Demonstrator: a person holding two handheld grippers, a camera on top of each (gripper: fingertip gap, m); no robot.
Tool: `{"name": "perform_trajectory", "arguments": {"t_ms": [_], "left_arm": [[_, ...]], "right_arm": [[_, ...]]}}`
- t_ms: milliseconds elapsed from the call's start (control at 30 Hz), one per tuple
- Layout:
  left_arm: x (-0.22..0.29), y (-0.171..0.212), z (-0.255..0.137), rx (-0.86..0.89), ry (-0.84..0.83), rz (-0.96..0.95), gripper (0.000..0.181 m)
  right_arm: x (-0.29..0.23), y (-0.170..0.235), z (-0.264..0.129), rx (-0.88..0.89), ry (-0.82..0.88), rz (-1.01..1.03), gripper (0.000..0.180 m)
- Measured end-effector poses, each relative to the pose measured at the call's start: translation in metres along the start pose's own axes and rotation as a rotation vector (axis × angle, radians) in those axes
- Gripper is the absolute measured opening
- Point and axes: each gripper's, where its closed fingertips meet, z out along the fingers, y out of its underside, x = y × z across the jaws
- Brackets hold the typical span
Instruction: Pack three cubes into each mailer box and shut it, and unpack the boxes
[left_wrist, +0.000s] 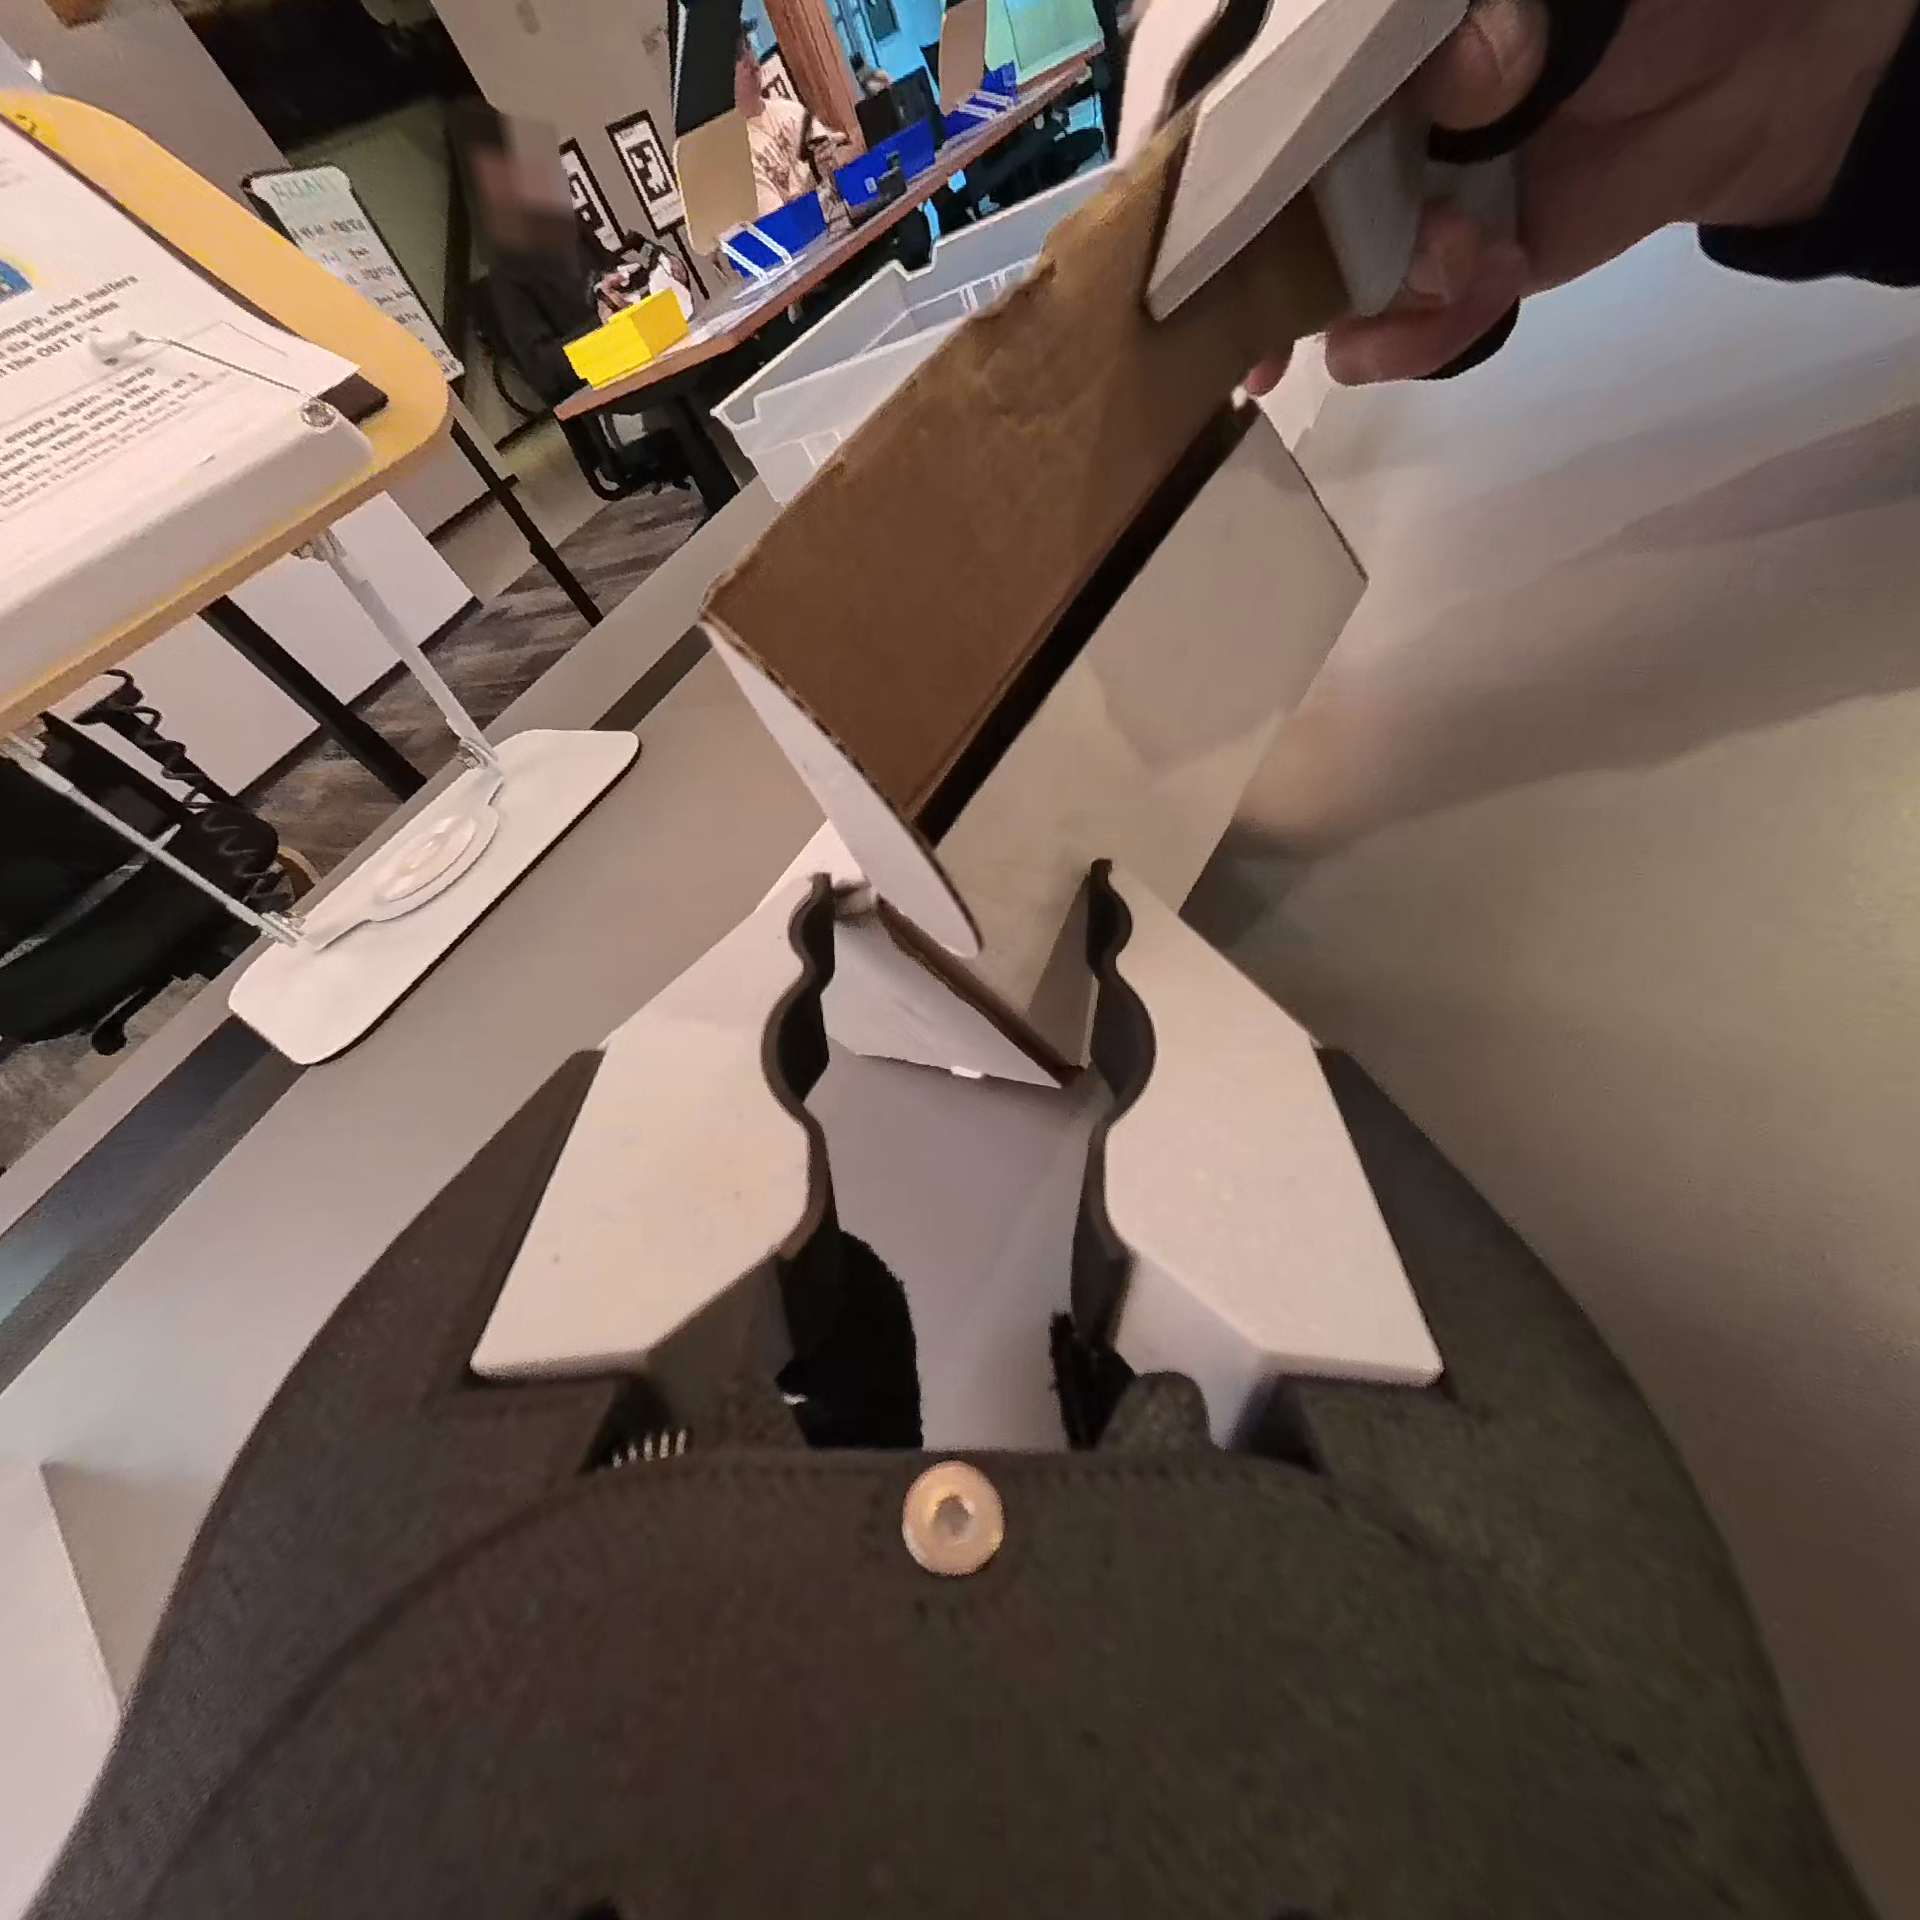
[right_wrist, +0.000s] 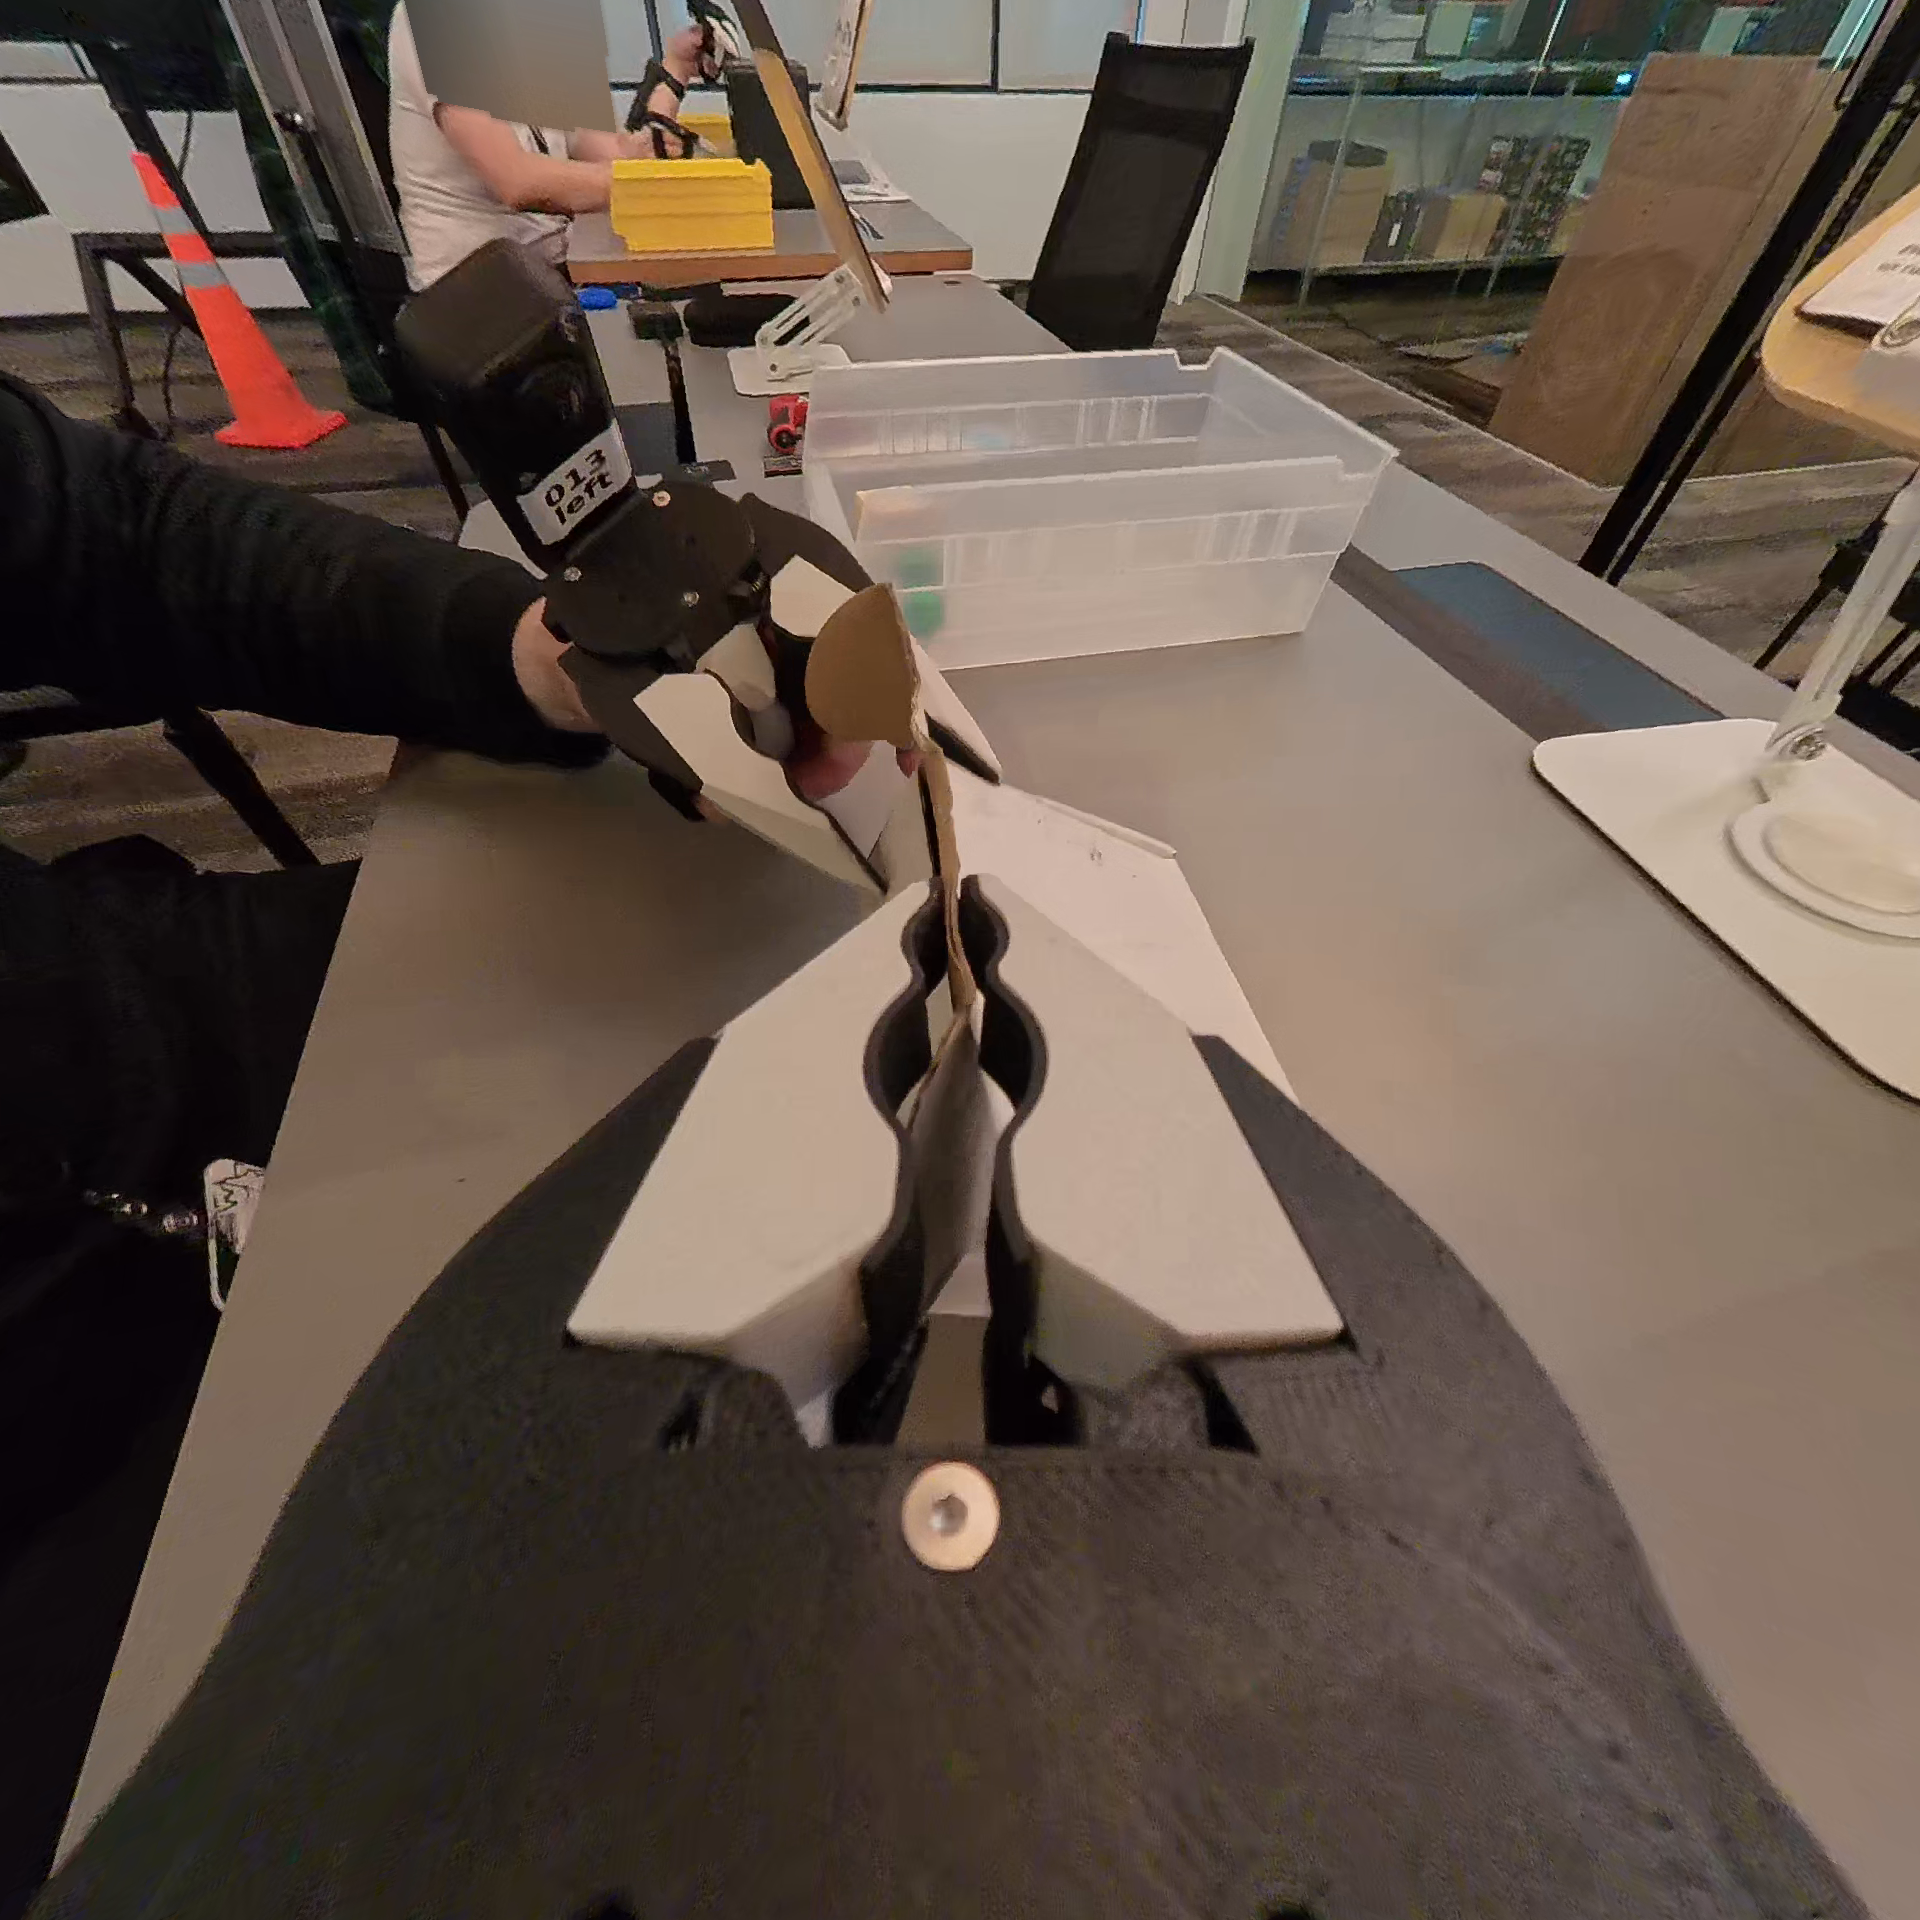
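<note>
A white mailer box (left_wrist: 1174, 675) with a brown inside lies on the grey table (right_wrist: 1455, 1091). Its lid (left_wrist: 987, 540) is raised at a slant. My left gripper (left_wrist: 956, 914) is shut on the box's near corner flap. My right gripper (right_wrist: 951, 914) is shut on the lid's front edge (right_wrist: 940, 821), seen edge-on. In the left wrist view the right gripper (left_wrist: 1174, 239) holds the lid from the top right. In the right wrist view the left gripper (right_wrist: 914, 821) grips the box's far end beside a rounded brown lid flap (right_wrist: 862, 675). The inside of the box is hidden.
A clear plastic bin (right_wrist: 1091, 540) stands behind the box, with blurred green things (right_wrist: 920, 592) showing through its wall; it also shows in the left wrist view (left_wrist: 831, 416). A white stand base (right_wrist: 1714, 831) sits at the right. Other people work at far tables.
</note>
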Motion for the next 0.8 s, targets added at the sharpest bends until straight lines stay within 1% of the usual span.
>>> {"name": "perform_trajectory", "arguments": {"t_ms": [133,267,333,400,533,600,700,767,800], "left_arm": [[0.001,0.002,-0.003,-0.006,-0.011,0.025,0.045],[0.006,0.01,-0.004,-0.043,-0.008,0.068,0.034],[0.01,0.017,0.0,-0.088,0.008,0.094,0.031],[0.015,0.027,0.003,-0.144,0.01,0.171,0.029],[0.015,0.026,0.004,-0.151,0.014,0.185,0.024],[0.015,0.026,0.005,-0.169,0.024,0.225,0.022],[0.016,0.025,0.007,-0.19,0.047,0.251,0.017],[0.018,0.025,0.008,-0.201,0.066,0.263,0.014],[0.018,0.025,0.008,-0.204,0.068,0.275,0.013]], "right_arm": [[0.0,0.003,-0.002,0.016,-0.008,0.02,0.0],[0.004,-0.001,-0.007,0.056,-0.004,0.048,0.0],[0.005,-0.002,-0.006,0.054,-0.004,0.047,0.0],[0.008,-0.005,-0.006,0.052,0.002,0.05,0.0],[0.022,-0.016,-0.009,0.049,0.035,0.066,0.0],[0.032,-0.024,-0.009,0.042,0.071,0.062,0.0],[0.056,-0.036,-0.009,0.029,0.171,0.043,0.004],[0.079,-0.04,-0.01,-0.019,0.286,0.018,0.007],[0.093,-0.037,-0.01,-0.081,0.362,-0.028,0.009]]}}
